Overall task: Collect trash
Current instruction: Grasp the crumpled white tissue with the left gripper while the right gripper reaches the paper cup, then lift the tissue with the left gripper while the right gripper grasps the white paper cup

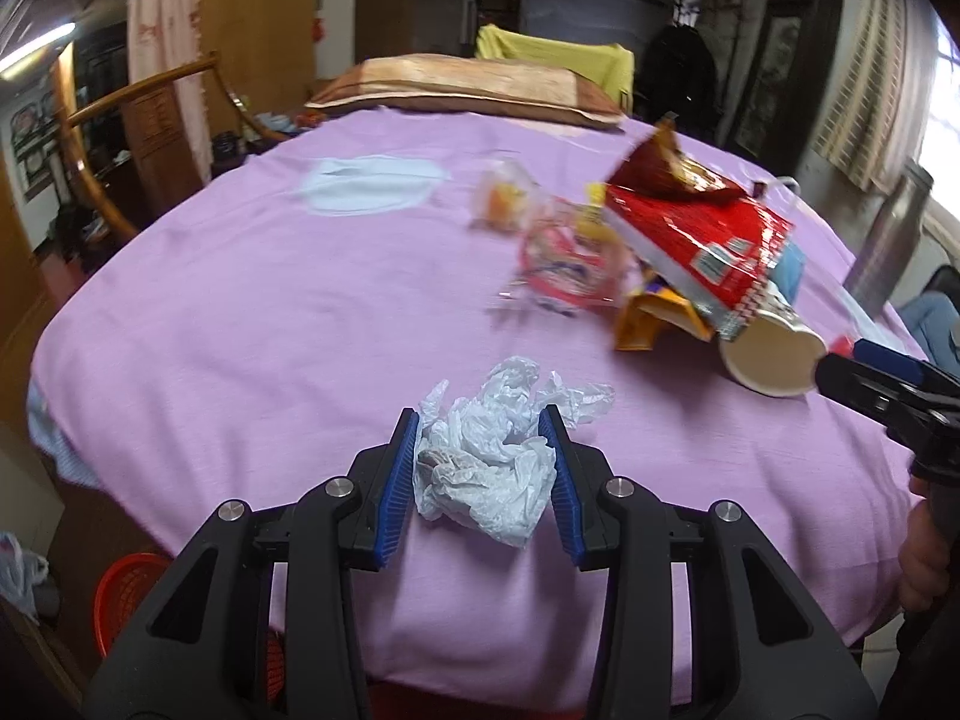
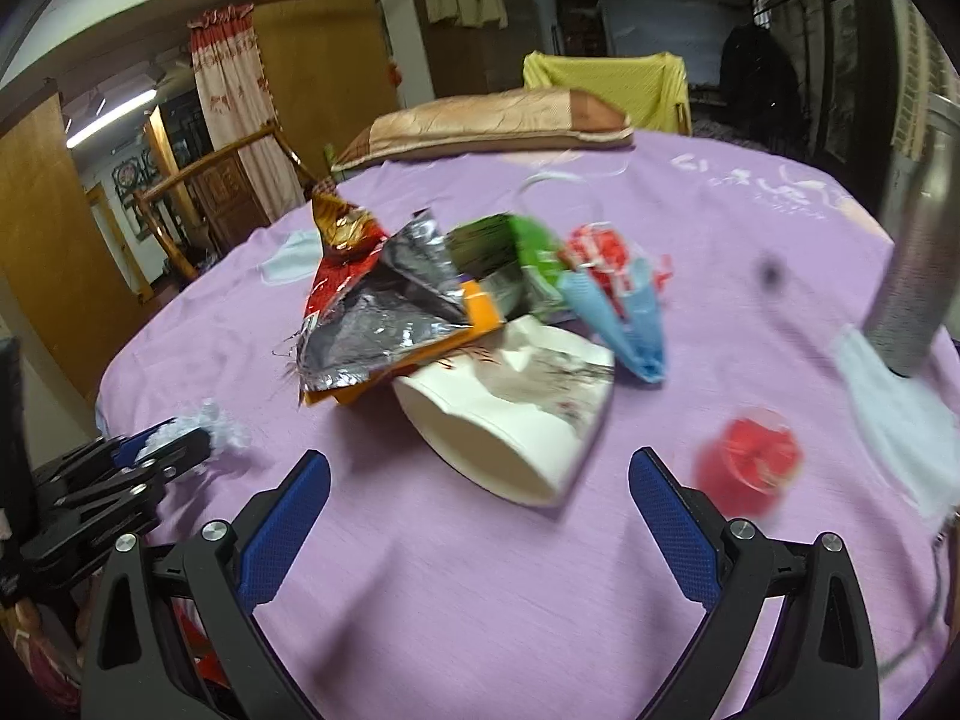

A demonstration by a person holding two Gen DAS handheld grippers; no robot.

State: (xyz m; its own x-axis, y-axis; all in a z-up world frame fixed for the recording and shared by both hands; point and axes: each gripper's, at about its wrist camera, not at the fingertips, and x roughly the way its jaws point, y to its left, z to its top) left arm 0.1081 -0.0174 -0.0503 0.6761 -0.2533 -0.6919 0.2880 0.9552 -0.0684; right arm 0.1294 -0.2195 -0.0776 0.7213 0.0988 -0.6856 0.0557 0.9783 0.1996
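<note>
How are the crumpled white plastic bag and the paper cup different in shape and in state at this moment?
The crumpled white plastic bag is thin, wrinkled and shapeless; the paper cup is stiff, though dented.
The bag sits between the fingers of the left gripper, which press its sides; the cup lies on its side in front of the open right gripper, not held.
Both are whitish and lie on the purple tablecloth.

A pink tablecloth covers the table; a cushion lies at its far edge; a steel flask stands right.

Round table was draped in purple cloth, wooden chair stood at its far left, patterned curtain hung beside wooden panels, ceiling tube light was lit, bright window was at right.
</note>
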